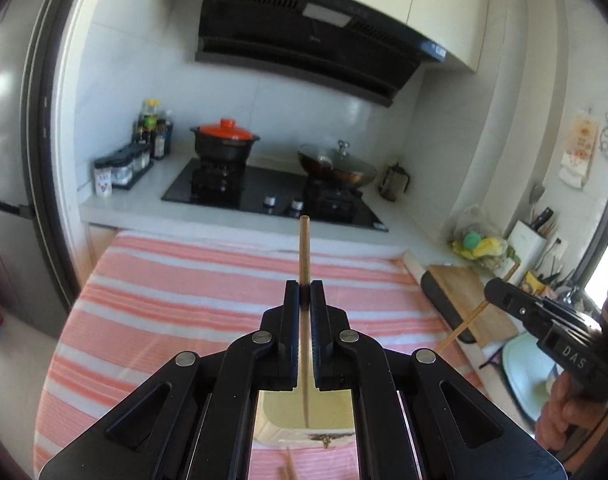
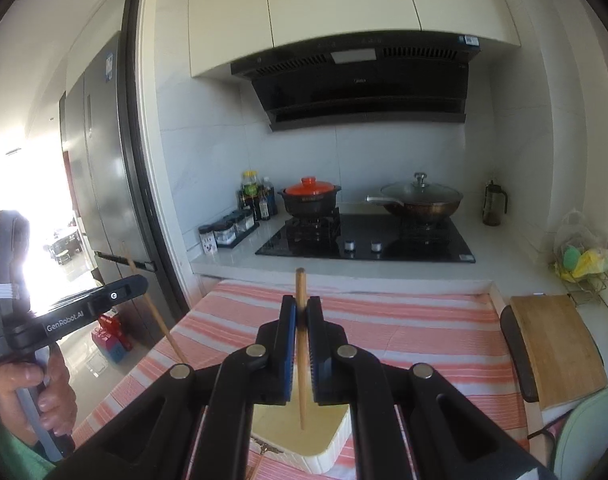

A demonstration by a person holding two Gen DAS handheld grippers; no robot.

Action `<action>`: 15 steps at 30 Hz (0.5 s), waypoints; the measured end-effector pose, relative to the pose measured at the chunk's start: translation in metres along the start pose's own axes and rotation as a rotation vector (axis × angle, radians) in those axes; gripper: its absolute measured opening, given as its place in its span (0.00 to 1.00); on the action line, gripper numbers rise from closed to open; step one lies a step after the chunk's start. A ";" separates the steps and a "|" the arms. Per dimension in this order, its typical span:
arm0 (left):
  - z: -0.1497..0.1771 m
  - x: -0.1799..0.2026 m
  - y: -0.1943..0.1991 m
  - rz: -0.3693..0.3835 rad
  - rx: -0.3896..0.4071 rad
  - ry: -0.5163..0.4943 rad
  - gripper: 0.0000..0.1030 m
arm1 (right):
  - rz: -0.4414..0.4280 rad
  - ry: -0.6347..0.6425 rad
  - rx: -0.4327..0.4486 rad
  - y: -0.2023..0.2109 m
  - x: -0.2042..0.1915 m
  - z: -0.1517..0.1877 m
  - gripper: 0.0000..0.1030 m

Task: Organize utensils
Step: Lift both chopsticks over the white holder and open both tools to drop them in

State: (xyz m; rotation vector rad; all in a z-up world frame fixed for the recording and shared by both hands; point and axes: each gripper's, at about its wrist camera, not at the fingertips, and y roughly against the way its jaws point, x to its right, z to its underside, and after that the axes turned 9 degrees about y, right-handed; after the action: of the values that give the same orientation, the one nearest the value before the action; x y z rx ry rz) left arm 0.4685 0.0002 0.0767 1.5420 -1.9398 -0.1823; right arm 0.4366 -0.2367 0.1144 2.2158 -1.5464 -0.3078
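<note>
In the left wrist view my left gripper [image 1: 304, 286] is shut on a wooden chopstick [image 1: 304, 248] that pokes up past its fingertips, with the lower end hanging over a cream box [image 1: 328, 412]. In the right wrist view my right gripper [image 2: 301, 304] is shut on another chopstick [image 2: 300, 284], also above the cream box [image 2: 324, 436]. Each gripper shows in the other's view: the right gripper [image 1: 490, 290] with its chopstick [image 1: 464, 328], and the left gripper [image 2: 141, 282] with its chopstick [image 2: 155, 312]. More chopsticks [image 1: 287, 466] lie on the cloth near the box.
A pink-and-white striped cloth [image 1: 183, 300] covers the worktop. Behind it is a black hob with an orange-lidded pot [image 1: 223, 140] and a lidded wok [image 1: 338, 164]. A wooden cutting board [image 2: 556, 344] lies at the right, spice jars [image 1: 121, 168] at the left, and a fridge [image 2: 99, 168] beyond.
</note>
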 end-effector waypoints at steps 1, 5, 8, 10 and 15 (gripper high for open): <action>0.006 0.001 -0.016 -0.010 -0.032 -0.005 0.03 | -0.009 -0.004 -0.038 -0.016 0.002 0.007 0.06; 0.034 0.000 -0.063 -0.039 -0.134 -0.027 0.03 | -0.048 -0.045 -0.186 -0.070 0.011 0.037 0.06; 0.050 0.000 -0.083 -0.052 -0.188 -0.034 0.04 | -0.074 -0.056 -0.284 -0.101 0.012 0.057 0.07; 0.058 -0.002 -0.085 -0.049 -0.218 -0.027 0.22 | -0.058 -0.050 -0.318 -0.110 0.011 0.064 0.11; 0.063 -0.016 -0.040 -0.037 -0.123 -0.028 0.85 | -0.045 -0.066 -0.225 -0.075 0.016 0.062 0.55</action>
State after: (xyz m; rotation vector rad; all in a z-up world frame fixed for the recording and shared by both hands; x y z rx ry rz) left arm 0.4678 -0.0146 0.0020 1.5028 -1.8857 -0.3346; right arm 0.4798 -0.2428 0.0261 2.0852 -1.4194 -0.5459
